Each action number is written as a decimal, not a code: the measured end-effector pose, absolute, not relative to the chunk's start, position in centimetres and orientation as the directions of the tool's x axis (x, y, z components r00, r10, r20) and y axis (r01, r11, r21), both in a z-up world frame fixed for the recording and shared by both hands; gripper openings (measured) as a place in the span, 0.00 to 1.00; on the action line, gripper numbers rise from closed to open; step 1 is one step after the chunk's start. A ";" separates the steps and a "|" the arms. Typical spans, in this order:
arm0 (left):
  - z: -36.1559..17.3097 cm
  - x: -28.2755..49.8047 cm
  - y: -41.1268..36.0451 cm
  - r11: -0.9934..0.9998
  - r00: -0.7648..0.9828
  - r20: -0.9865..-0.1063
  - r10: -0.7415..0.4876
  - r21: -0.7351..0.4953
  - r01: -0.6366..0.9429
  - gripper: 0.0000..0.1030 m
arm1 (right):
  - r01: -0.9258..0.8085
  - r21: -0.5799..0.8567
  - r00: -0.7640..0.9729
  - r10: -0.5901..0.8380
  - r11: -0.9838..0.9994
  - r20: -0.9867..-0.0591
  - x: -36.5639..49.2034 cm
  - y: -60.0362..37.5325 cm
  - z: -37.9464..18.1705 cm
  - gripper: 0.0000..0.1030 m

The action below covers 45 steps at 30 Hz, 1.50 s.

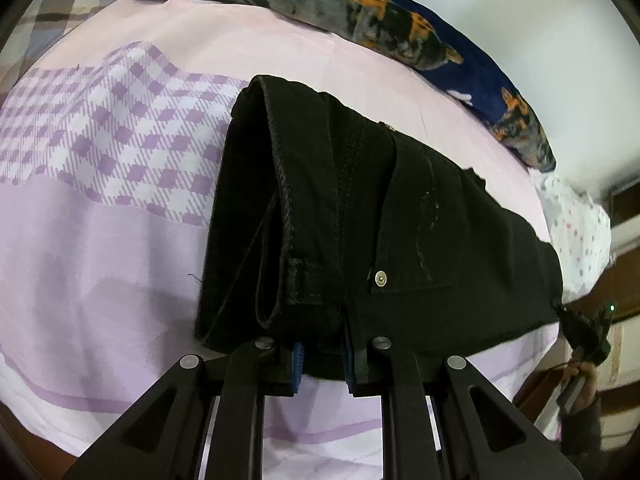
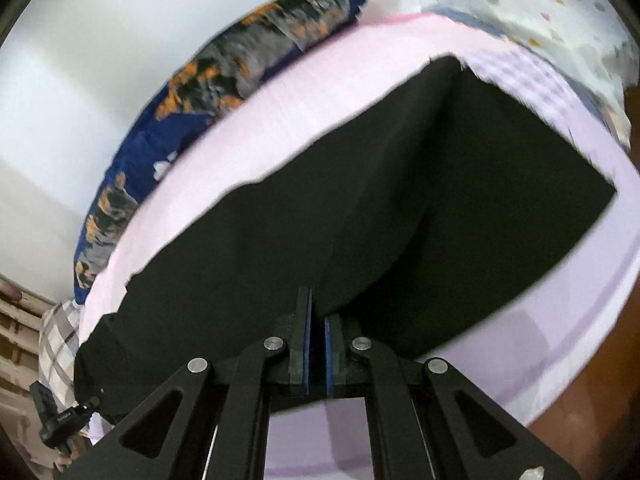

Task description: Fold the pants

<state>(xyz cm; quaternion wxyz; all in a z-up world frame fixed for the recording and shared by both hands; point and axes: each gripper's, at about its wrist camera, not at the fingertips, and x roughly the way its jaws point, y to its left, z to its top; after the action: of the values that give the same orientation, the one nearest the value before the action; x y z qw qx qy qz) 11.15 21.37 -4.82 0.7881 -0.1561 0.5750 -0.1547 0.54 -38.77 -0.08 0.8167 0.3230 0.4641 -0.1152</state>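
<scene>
Pinching the black pants (image 1: 360, 208) at opposite ends, left gripper (image 1: 322, 364) and right gripper (image 2: 318, 344) hold them taut above the bed (image 1: 100, 260) for folding.

A bedroom in a home — the work surface is a made bed.

The bed (image 1: 100, 280) wears a pale pink and lilac sheet with a purple checked panel (image 1: 108, 128) at about 10 o'clock in the left wrist view. A dark blue blanket (image 1: 360, 4) with orange and grey patches lies bunched along the far edge, from 12 toward 2 o'clock, against a plain white wall (image 1: 560, 40). A white pillow with small coloured dots (image 2: 540, 8) sits at 1 o'clock in the right wrist view — brown wooden furniture (image 1: 624, 208) shows at 3 o'clock in the left.
</scene>
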 end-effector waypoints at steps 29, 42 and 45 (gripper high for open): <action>0.4 5.4 17.4 0.954 0.385 -0.877 -0.287 -0.225 0.199 0.36 | 0.535 0.744 0.720 0.245 0.400 -0.649 -1.7 -46.0 -4.3 0.28; -0.1 7.9 -3.6 0.747 0.217 -0.840 -0.496 -0.286 0.600 0.39 | 0.538 0.711 0.723 0.186 0.452 -0.665 1.8 -50.0 -2.0 0.31; -1.2 8.2 -7.6 0.693 0.153 -0.837 -0.525 -0.316 0.648 0.39 | 0.546 0.689 0.710 0.174 0.476 -0.682 2.6 -50.2 -1.6 0.31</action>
<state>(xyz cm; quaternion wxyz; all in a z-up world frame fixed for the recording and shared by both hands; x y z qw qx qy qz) 8.19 -7.59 -1.22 0.7571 0.0587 0.5228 -0.3873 2.60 -50.17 -1.61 0.7793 0.4977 0.3617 -0.1192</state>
